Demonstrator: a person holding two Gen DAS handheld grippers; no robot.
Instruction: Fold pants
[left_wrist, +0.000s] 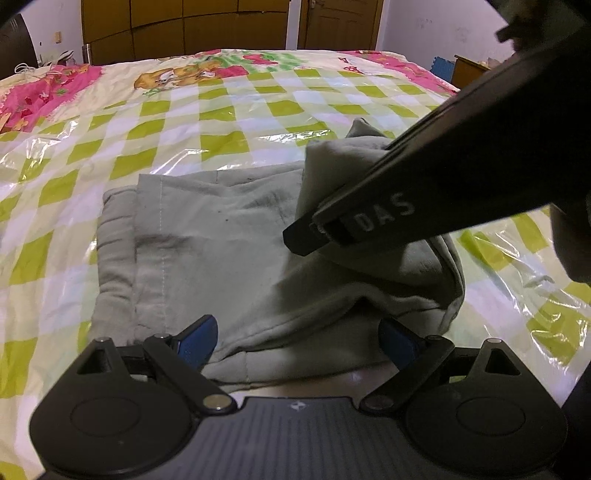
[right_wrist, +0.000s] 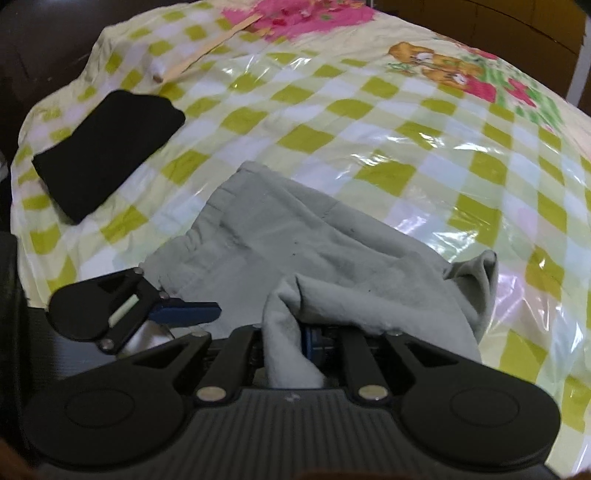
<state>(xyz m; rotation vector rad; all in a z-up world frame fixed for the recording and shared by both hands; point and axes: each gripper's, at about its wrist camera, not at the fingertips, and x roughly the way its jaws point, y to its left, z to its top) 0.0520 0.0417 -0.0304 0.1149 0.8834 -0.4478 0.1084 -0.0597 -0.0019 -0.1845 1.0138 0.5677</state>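
Progress: the pants (left_wrist: 221, 236) lie on the bed (left_wrist: 258, 107), already doubled into a compact grey stack. The waistband sits at the stack's left side in the left wrist view. One loose end of cloth is raised off the stack on its right side. The fold in hand appears to be the last or near-last one. The raised end is not yet laid flat, and smoothing remains.

Right gripper (right_wrist: 314, 339): jaws narrow, clamped on the raised end of the pants (right_wrist: 295, 240). The cloth bunches between the blue pads (right_wrist: 308, 341) and drapes back over the gripper body. In the left wrist view the right gripper (left_wrist: 314, 229) hangs over the stack's right half, angled down toward its middle.

Left gripper (left_wrist: 295, 341): jaws wide. The near edge of the stack lies between the blue fingers (left_wrist: 197, 341), and nothing is clamped. It sits at the near edge of the bed, just before the stack.

A black folded cloth (right_wrist: 107, 155) lies well apart, toward the far left corner of the bed (right_wrist: 369, 110) in the right wrist view. A clear plastic sheet (left_wrist: 55, 155) covers the chequered bedspread.
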